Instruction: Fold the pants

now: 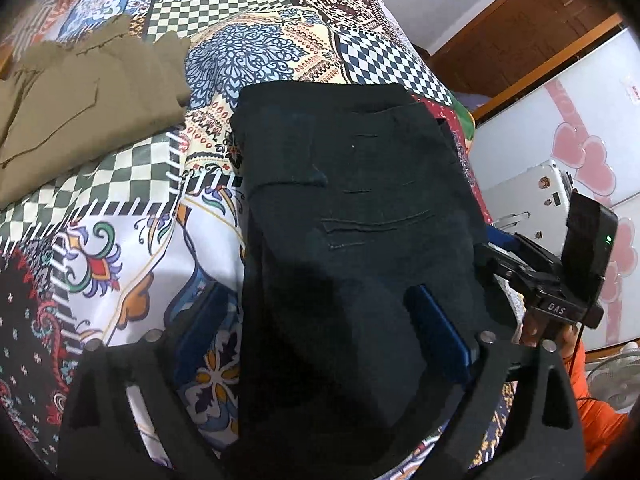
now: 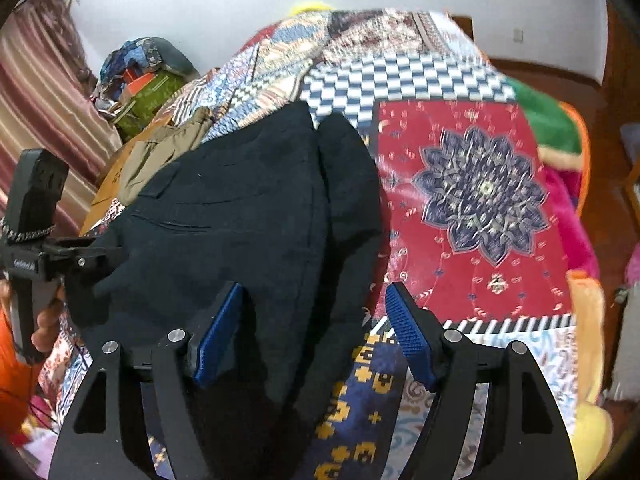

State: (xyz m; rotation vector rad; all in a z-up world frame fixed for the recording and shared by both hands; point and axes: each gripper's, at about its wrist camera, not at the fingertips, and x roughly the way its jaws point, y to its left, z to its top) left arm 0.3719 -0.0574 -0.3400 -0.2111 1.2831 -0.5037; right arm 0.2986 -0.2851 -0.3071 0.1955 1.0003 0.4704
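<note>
Nearest the cameras, both grippers hang over the near end of the dark pants. The left gripper [image 1: 324, 340] has its blue pads [image 1: 436, 336] spread wide, one out over the patterned bedspread [image 1: 120, 248] and the other lying over the dark cloth; the pads press on nothing, so it holds nothing. The right gripper [image 2: 316, 332] is likewise parted, its pads [image 2: 408, 332] standing clear on either side of the pants' right edge, gripping nothing. The pants [image 1: 352, 208] lie flat on the bedspread as a compact dark rectangle, several layers thick by the look of the stepped edge on the right wrist view, where a second flap shows beside the main panel [image 2: 348, 184]. A back pocket seam faces up near the middle. I judge the folding of this pair to be done or all but done: the shape is tidy and both grippers are free, so at most a last smoothing or squaring of that offset flap seems left. The long axis of the bundle runs away from the person, near edge under the grippers, far edge toward the middle of the bed. Beyond it, toward the far left side, a folded khaki pair [image 1: 80, 108] rests apart.
</note>
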